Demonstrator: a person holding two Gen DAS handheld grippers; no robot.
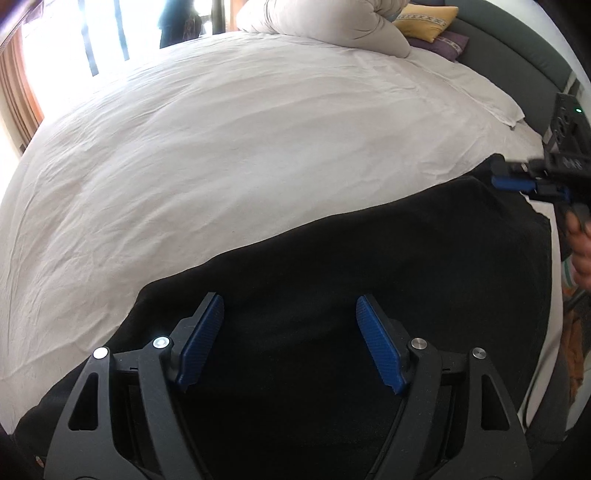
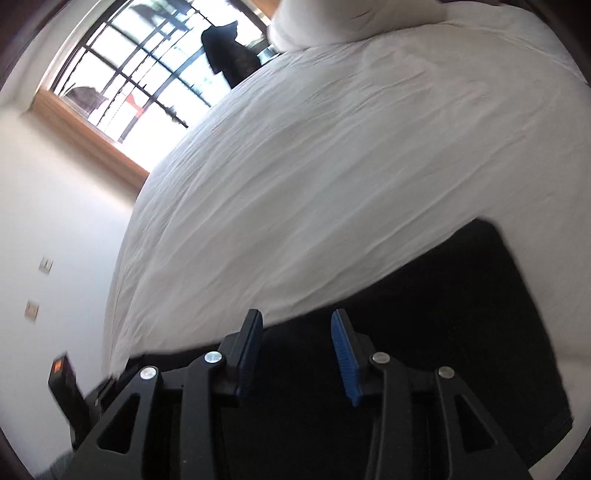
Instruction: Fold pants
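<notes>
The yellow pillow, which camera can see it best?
The left wrist view. The yellow pillow shows at the top, sharp, beside a rumpled white duvet at the head of the bed. The right wrist view shows no yellow pillow at all, only the white bedding, black pants and a window.

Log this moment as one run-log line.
stage: pre-grasp | black pants: flat on white bed sheet | left gripper: open over pants | right gripper: open, empty, at pants edge

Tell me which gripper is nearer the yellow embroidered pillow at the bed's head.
Right. The right gripper is over the black pants' far corner toward the yellow pillow; the left gripper hovers farther back.
</notes>
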